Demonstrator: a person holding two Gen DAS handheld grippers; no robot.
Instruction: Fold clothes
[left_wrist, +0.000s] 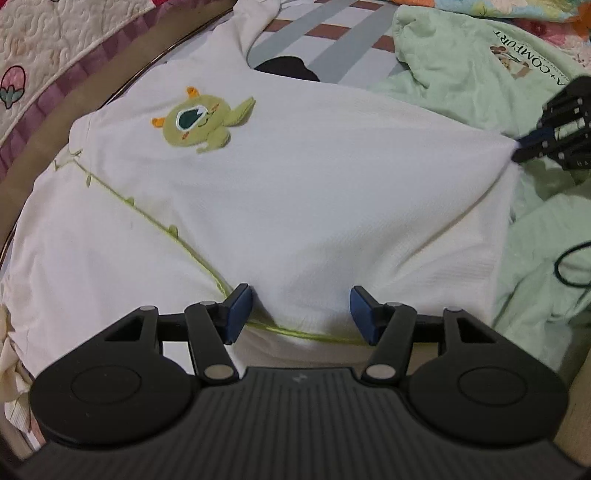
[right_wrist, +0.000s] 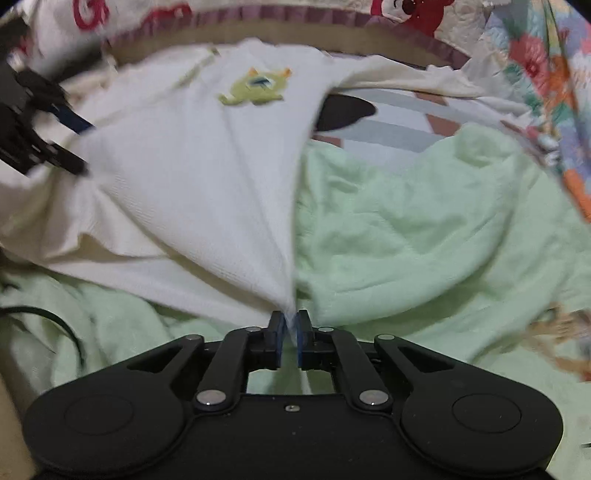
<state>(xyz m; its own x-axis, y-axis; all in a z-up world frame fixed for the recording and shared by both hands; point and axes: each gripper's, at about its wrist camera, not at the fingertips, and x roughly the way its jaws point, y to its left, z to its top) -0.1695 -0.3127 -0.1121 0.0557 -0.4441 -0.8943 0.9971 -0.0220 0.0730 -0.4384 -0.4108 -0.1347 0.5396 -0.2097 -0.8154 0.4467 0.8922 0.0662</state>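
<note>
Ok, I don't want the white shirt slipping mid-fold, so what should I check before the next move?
1. Right tool shut on the white shirt corner: ok.
2. Left tool gripping the hem: not ok, open, cloth between the fingers.
3. Shirt pulled taut toward the right tool: ok.
4. Monster patch facing up: ok.
5. Green garment clear of the shirt: not ok, partly beneath it.
6. Far sleeve flat: cannot tell.

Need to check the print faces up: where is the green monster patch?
On the white shirt, upper left in the left wrist view: green monster patch.
</note>
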